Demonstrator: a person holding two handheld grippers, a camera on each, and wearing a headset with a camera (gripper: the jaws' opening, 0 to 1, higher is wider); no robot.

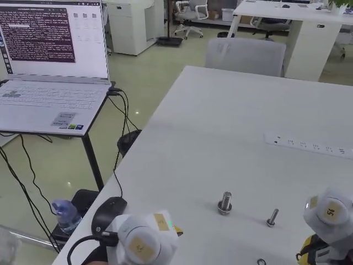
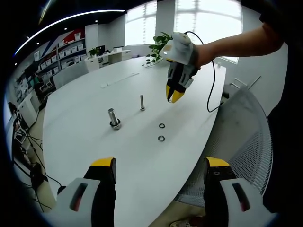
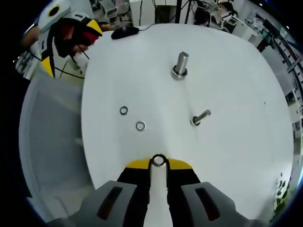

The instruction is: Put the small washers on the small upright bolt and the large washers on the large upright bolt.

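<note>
Bright, even light is seen throughout. The windows (image 2: 208,19) are blown out to white, and a ceiling light strip (image 2: 71,18) is bent into an arc. Only faint shadows are cast by the large bolt (image 1: 225,202) on the table (image 1: 220,138). Edges are strongly curved in both gripper views; the head view is slightly soft.

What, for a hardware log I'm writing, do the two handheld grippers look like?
Both match. The left gripper has black jaws with yellow tips on grey bodies with dark slots. The right gripper shows the same yellow-tipped black jaws under a rounded white housing, with a black cable trailing from it. In the head view each housing carries a yellow sticker with digits.
</note>
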